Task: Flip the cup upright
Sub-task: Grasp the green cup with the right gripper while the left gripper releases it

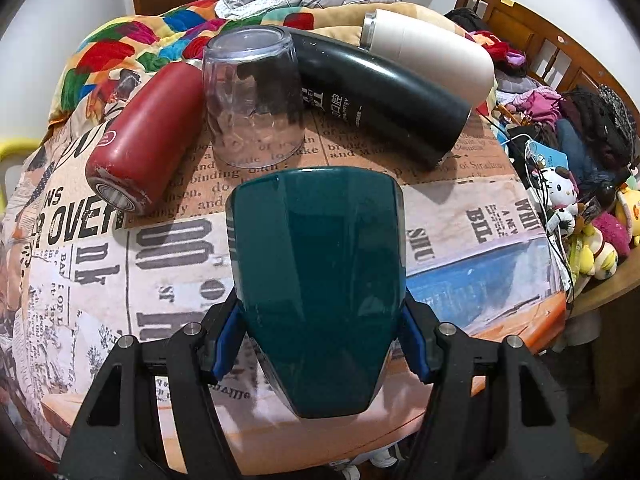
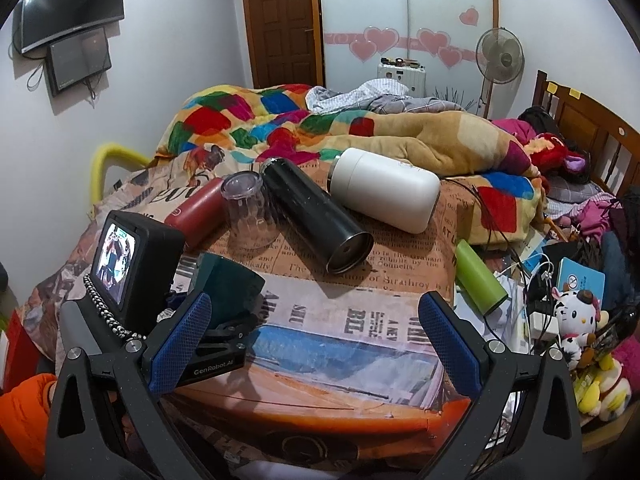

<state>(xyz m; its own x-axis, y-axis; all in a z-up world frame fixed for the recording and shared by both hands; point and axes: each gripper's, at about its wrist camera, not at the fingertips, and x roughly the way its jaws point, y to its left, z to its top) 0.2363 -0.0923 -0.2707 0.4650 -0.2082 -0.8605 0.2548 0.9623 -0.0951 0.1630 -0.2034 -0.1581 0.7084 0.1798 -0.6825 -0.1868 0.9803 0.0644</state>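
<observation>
Now the left gripper [image 1: 320, 344] clamps a glossy dark teal cup [image 1: 320, 276] between its blue pads, above the newspaper-print cloth [image 1: 460, 220]. Cup body is smooth and tapered; which end is the mouth cannot be told. Right gripper [image 2: 314, 338] stands wide open, holding nothing. Behind: clear glass [image 1: 254, 96] upside down, red bottle [image 1: 144, 136], black bottle [image 1: 384, 96] and white bottle [image 1: 428, 52] lying on their sides.

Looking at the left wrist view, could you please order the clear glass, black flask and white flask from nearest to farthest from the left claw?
1. Clear glass, upside down, just beyond the held teal cup in the left claw.
2. Black flask, lying behind, rightward.
3. White flask, farthest, back right.
</observation>
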